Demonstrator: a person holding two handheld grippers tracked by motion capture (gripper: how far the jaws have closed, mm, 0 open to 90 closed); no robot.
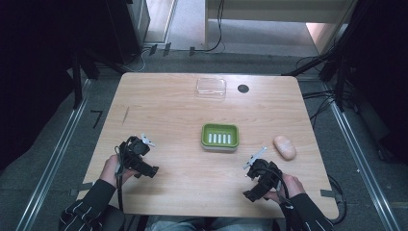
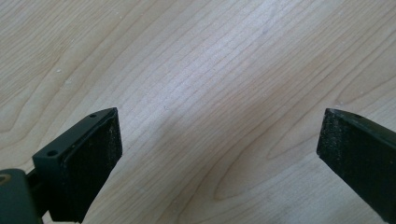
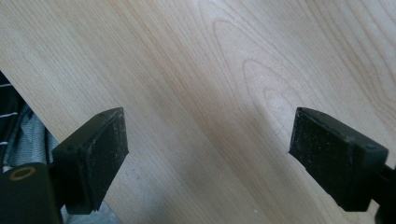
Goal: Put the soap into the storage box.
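Left gripper [image 2: 219, 140]: jaws spread wide, nothing between them, bare wood grain beneath. In the high view this gripper [image 1: 150, 169] sits over the surface near its left edge, toward the near-left corner, held by the left hand [image 1: 113, 169].

Right gripper [image 3: 208, 140]: jaws likewise wide apart and empty, over bare wood close to the near edge; striped fabric shows past that edge at the lower left of the right gripper view. In the high view it [image 1: 251, 193] sits near the near-right corner, held by the right hand [image 1: 288, 185].

Surface [image 1: 163, 103]: one light wooden top with rounded corners.

Items on it, counted:
- One green tray [image 1: 220, 136], rectangular, about the centre, with five white slots in a row on its floor.
- One pale pink oval object [image 1: 284, 147], to the right of the tray, near the right edge, apart from both tray and right gripper.
- One clear plastic container [image 1: 211, 87], near the far edge, about mid-width.
- One small dark round mark [image 1: 243, 88], just right of the container; whether it is a hole or a disc cannot be told.
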